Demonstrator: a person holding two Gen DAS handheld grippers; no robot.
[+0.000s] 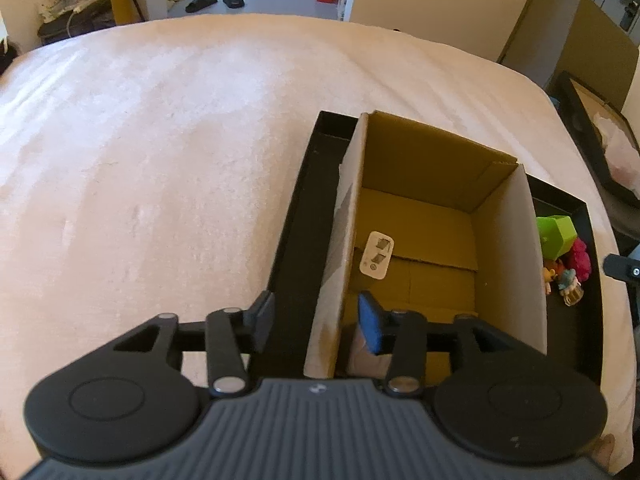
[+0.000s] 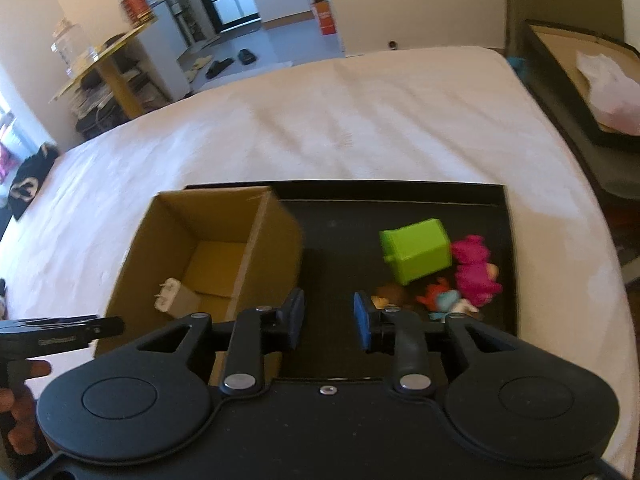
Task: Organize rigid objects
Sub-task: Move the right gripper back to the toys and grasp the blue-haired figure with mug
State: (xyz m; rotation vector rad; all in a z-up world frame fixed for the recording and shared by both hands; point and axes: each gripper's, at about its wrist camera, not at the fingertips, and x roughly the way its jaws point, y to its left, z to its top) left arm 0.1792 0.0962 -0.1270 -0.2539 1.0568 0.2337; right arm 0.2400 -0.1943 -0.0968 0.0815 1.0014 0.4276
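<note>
Your left gripper (image 1: 316, 320) stands part open and straddles the near left wall of the cardboard box (image 1: 420, 168): one finger outside over the black tray (image 1: 296, 216), the other inside the box, its pads gripping nothing. A white charger plug (image 1: 377, 255) lies on the box floor. Your right gripper (image 2: 329, 317) hangs over the tray with a narrow gap between its pads, nothing in it. Just beyond it in the tray lie a green block (image 2: 416, 254), a pink toy (image 2: 476, 270) touching it, and a few small figures (image 2: 440, 300) I cannot make out. The tray sits on a pale pink bed cover (image 1: 160, 140)
</note>
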